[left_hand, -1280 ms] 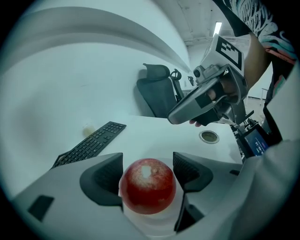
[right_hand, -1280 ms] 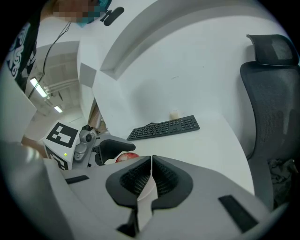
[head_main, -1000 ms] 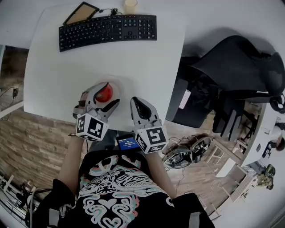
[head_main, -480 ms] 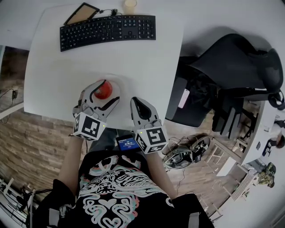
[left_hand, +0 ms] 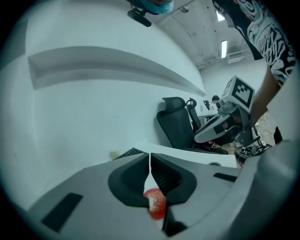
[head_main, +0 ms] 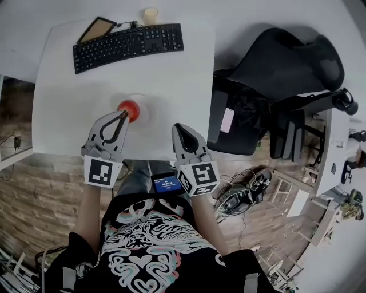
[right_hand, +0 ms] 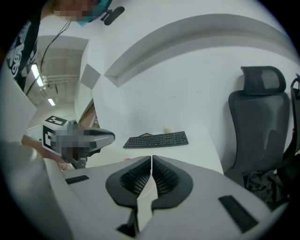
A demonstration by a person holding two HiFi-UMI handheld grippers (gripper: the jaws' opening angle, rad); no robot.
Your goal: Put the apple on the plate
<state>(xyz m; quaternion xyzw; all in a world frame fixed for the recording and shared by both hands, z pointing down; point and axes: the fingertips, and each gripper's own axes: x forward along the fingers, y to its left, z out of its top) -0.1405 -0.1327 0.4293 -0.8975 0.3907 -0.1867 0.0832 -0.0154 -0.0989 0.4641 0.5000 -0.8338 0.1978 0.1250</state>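
The red apple [head_main: 129,108] lies on a white plate [head_main: 150,110] near the front of the white table [head_main: 68,97]. My left gripper [head_main: 122,116] hangs just in front of the apple, lifted off the table, with its jaws shut and nothing between them. In the left gripper view the apple [left_hand: 157,205] shows below the closed fingertips of the left gripper [left_hand: 150,157]. My right gripper [head_main: 178,129] is at the table's front edge, to the right of the plate, also shut and empty. The right gripper view shows the right gripper [right_hand: 151,160] with its jaws pressed together.
A black keyboard [head_main: 128,40], a tablet [head_main: 98,27] and a small pale cup [head_main: 150,14] stand at the table's far side. A black office chair [head_main: 286,63] with a phone [head_main: 227,120] on its seat is to the right of the table.
The left gripper's jaws stood open around the apple; now they are shut and drawn back from it. Both grippers have lifted. The apple stays on the plate.
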